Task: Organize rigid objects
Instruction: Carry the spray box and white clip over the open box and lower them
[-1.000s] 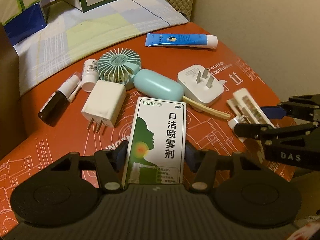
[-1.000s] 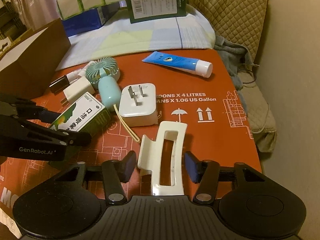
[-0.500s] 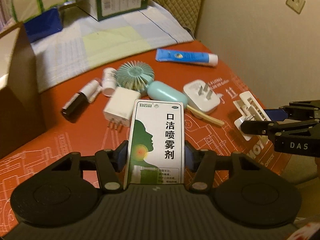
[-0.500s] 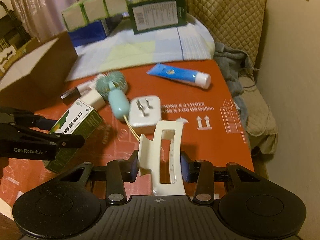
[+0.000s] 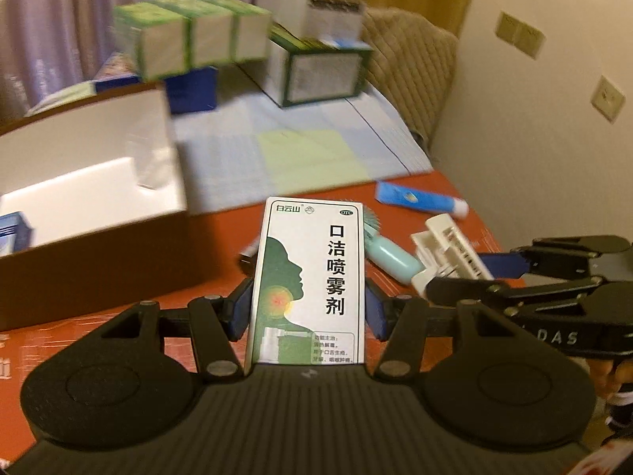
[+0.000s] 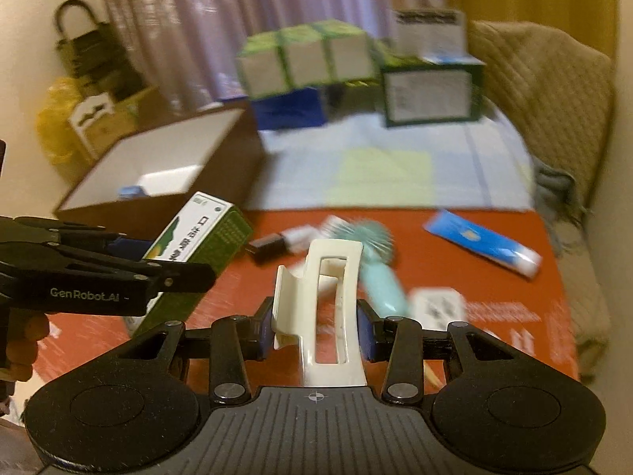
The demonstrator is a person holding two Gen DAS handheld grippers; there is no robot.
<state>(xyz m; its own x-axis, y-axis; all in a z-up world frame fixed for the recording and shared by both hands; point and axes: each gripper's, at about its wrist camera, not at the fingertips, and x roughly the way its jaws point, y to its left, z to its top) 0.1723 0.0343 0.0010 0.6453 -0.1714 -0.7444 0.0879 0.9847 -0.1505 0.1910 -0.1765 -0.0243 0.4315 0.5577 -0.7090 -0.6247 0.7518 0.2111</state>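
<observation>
My left gripper [image 5: 308,308] is shut on a green-and-white spray box [image 5: 312,277] and holds it above the red table. The box also shows in the right wrist view [image 6: 194,245]. My right gripper [image 6: 316,332] is shut on a white hair claw clip [image 6: 332,308], also lifted; it shows in the left wrist view [image 5: 447,249]. An open brown cardboard box [image 5: 91,182] with a white inside stands at the left, also in the right wrist view [image 6: 158,166]. A teal hand fan [image 6: 376,261], a white plug [image 6: 435,304] and a blue tube [image 6: 482,243] lie on the table.
A dark spray bottle [image 6: 269,245] lies by the fan. Stacked green, white and blue cartons [image 6: 316,67] stand on a pale cloth at the back. A quilted cushion [image 6: 542,91] and the wall are at the right. A small blue item [image 5: 14,229] lies inside the cardboard box.
Both grippers have risen and turned left toward the cardboard box, carrying the spray box and the claw clip. The table items now sit lower and farther right in both views.
</observation>
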